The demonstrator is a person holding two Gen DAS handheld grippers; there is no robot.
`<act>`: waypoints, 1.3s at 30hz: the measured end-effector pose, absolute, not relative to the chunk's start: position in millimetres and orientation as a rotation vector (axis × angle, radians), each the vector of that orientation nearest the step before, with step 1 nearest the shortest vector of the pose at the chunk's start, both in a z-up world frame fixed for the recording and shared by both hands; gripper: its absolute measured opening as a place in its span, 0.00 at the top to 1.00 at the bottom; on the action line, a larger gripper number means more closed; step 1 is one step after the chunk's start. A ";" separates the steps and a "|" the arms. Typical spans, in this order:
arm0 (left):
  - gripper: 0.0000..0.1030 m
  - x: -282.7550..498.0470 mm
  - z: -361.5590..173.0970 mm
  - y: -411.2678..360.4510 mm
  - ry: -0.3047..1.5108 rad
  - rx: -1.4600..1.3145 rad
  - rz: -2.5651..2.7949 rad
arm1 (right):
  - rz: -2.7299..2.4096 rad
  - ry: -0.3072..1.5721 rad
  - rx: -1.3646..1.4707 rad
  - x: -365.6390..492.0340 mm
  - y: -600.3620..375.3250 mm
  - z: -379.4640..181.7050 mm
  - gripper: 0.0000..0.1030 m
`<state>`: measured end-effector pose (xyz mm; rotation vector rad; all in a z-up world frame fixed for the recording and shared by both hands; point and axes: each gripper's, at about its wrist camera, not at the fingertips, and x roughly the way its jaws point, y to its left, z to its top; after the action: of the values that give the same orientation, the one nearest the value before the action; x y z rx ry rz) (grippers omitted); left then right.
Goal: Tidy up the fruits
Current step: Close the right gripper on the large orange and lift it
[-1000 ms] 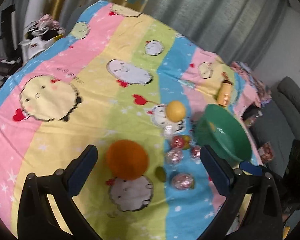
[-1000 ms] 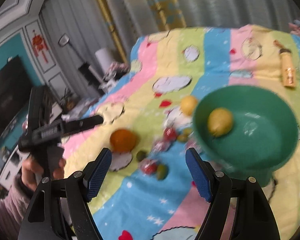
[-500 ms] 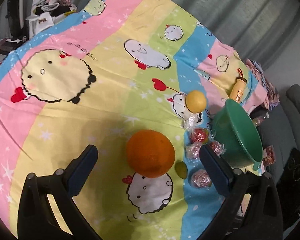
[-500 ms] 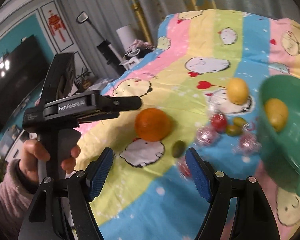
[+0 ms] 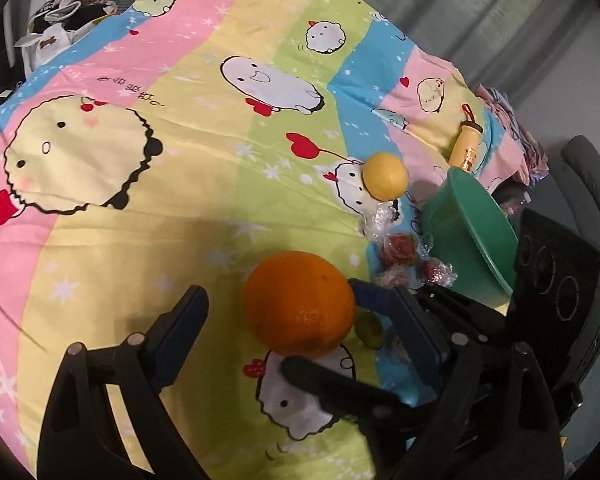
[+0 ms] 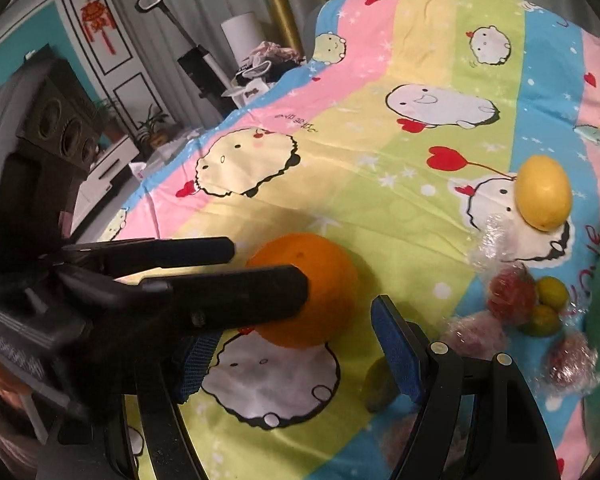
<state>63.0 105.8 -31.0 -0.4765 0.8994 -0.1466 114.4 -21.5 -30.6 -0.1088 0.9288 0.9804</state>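
A big orange [image 5: 300, 304] lies on the cartoon-print cloth [image 5: 180, 208]. My left gripper [image 5: 296, 328] straddles it with its jaws closing; a gap still shows between the pads and the fruit. My right gripper [image 6: 296, 356] is open just short of the same orange [image 6: 332, 280], and one of its fingers [image 5: 340, 388] crosses under the fruit in the left wrist view. The left gripper [image 6: 268, 268] partly hides the orange in the right wrist view. A lemon [image 5: 384, 176] [image 6: 544, 196] lies farther back. The green bowl [image 5: 472, 240] stands at the right.
Red fruits in clear wrap [image 5: 398, 250] [image 6: 512, 292] and small green fruits [image 6: 552, 292] lie between the orange and the bowl. One small green fruit [image 5: 368, 326] sits right beside the orange. A yellow bottle [image 5: 466, 148] lies behind the bowl. Clutter borders the cloth's far left.
My left gripper sank toward the orange and its jaws narrowed. My right gripper swung left from over the bowl to the orange, and the two grippers now cross there.
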 end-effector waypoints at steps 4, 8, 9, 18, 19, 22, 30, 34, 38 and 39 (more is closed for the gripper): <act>0.25 68.0 -38.2 105.4 0.919 -0.499 -0.148 | 0.972 0.947 -0.118 118.8 -13.8 -35.3 0.31; 0.35 70.0 -42.7 106.1 0.936 -0.523 -0.156 | 0.965 0.957 -0.111 121.4 -14.0 -36.9 0.34; 0.35 69.6 -42.8 106.3 0.937 -0.527 -0.156 | 0.964 0.959 -0.108 121.8 -13.9 -37.1 0.34; 0.37 64.7 -33.4 102.0 0.918 -0.508 -0.162 | 0.948 0.927 -0.109 115.4 -16.6 -29.6 0.35; 0.37 63.7 -30.6 101.1 0.910 -0.505 -0.165 | 0.945 0.921 -0.106 114.3 -17.5 -27.8 0.35; 0.37 61.2 -23.3 97.5 0.887 -0.501 -0.179 | 0.931 0.885 -0.108 108.1 -22.0 -19.5 0.35; 0.36 49.6 3.4 74.1 0.812 -0.442 -0.208 | 0.908 0.788 -0.111 91.8 -41.4 5.9 0.35; 0.36 44.2 14.5 60.2 0.783 -0.408 -0.223 | 0.897 0.751 -0.107 84.5 -56.8 17.9 0.35; 0.36 39.1 26.2 43.0 0.753 -0.372 -0.244 | 0.883 0.716 -0.102 79.1 -72.9 28.0 0.35; 0.36 38.7 29.9 37.7 0.746 -0.361 -0.250 | 0.878 0.703 -0.101 77.6 -78.2 31.5 0.35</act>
<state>38.7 37.7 29.9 -0.3610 0.7457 -0.2496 77.6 -78.2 31.5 -0.1014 0.7032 0.8784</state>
